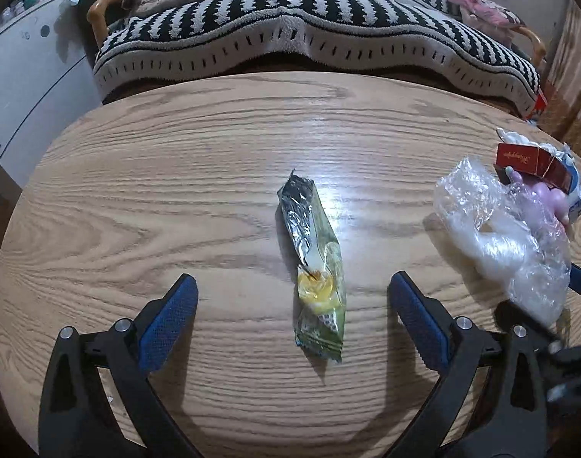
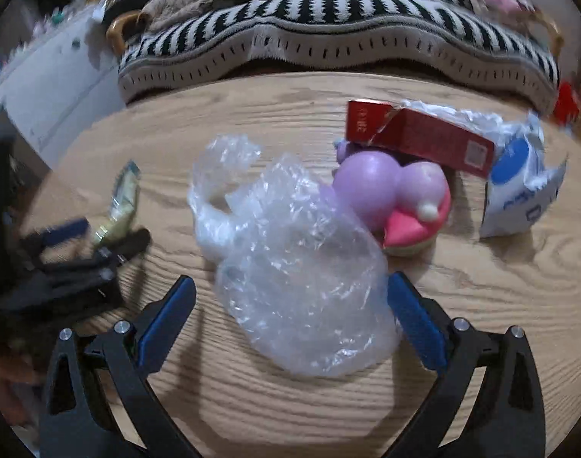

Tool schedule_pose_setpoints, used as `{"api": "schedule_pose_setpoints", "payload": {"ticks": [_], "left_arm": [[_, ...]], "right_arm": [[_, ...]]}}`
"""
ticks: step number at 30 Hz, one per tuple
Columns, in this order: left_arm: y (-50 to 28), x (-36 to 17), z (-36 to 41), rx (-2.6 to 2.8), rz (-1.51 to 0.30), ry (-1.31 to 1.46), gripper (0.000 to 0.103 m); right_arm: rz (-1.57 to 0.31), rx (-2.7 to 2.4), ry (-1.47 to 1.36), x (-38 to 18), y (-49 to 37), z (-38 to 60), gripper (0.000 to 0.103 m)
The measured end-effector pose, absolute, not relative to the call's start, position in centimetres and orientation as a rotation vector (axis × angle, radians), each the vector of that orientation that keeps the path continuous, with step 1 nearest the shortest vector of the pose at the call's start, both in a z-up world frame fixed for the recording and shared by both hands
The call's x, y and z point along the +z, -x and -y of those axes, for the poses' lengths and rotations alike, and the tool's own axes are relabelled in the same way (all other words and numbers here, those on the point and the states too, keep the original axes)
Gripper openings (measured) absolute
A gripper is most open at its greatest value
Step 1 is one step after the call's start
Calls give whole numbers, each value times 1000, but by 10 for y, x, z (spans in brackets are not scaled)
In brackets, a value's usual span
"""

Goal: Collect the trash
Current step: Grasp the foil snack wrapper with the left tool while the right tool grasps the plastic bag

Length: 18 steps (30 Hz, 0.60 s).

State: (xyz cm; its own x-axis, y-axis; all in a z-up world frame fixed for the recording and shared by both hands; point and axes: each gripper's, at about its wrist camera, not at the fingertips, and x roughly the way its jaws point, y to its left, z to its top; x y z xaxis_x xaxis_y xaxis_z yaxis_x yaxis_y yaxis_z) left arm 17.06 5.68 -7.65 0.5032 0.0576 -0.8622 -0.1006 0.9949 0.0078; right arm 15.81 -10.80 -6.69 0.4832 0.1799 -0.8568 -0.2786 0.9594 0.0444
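Now trash lay scattered on the wooden table [image 1: 137, 191].
Left view: the left gripper [image 1: 293, 307] stood spread wide around a green snack wrapper [image 1: 317, 263], untouched. Right view: the right gripper [image 2: 290, 305] gaped around a crumpled clear plastic bag [image 2: 290, 267], unclamped.

Both the left gripper [image 1: 293, 294] and the right gripper [image 2: 291, 294] share one build: matte black plastic arms with triangular cut-outs, round silver screw heads at the joints, and blue textured pads [image 1: 171, 318] lining the fingers, possibly rubber.
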Motion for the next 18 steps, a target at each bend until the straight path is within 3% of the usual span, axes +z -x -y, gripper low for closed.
{"api": "schedule_pose_setpoints", "payload": {"ticks": [18], "left_arm": [[-173, -76, -55, 111, -1028, 48, 98]], "right_arm": [[-996, 279, 160, -70, -153, 99, 98]]}}
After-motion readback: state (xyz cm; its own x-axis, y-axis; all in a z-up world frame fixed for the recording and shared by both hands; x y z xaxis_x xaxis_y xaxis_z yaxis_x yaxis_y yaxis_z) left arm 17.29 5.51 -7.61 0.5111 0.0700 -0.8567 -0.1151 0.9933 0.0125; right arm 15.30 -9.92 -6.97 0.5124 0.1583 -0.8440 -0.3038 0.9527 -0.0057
